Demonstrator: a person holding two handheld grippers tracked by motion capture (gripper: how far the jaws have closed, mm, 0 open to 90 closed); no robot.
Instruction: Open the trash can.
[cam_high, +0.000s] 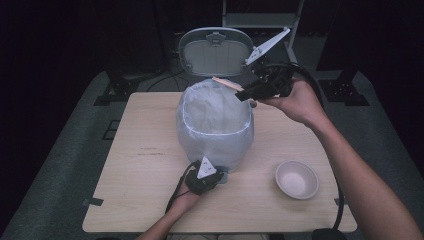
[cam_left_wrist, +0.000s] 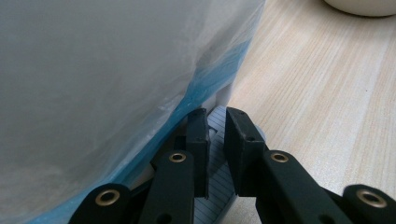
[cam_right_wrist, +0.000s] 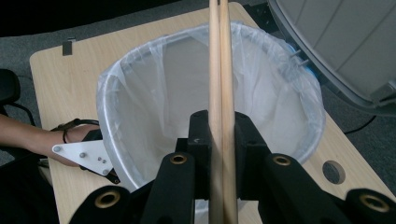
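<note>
A round bin (cam_high: 215, 120) lined with a white plastic bag (cam_left_wrist: 93, 70) stands mid-table, its grey lid (cam_high: 215, 52) tipped up behind it. My right gripper (cam_high: 241, 95) hovers over the bin's far right rim, shut on a pair of wooden chopsticks (cam_high: 227, 83). In the right gripper view the chopsticks (cam_right_wrist: 219, 56) run straight up from the jaws (cam_right_wrist: 219, 119) above the bin's open mouth (cam_right_wrist: 107, 93). My left gripper (cam_high: 220, 175) sits at the bin's near base. Its jaws (cam_left_wrist: 215, 114) are shut, lying over a ribbed grey pedal (cam_left_wrist: 215, 184) under the bag's blue edge.
A small pale bowl (cam_high: 296, 179) sits on the wooden table (cam_high: 140, 170) to the right of the bin, near the front edge. The table has a round hole (cam_right_wrist: 334, 171) by one corner. Dark floor and stands surround the table.
</note>
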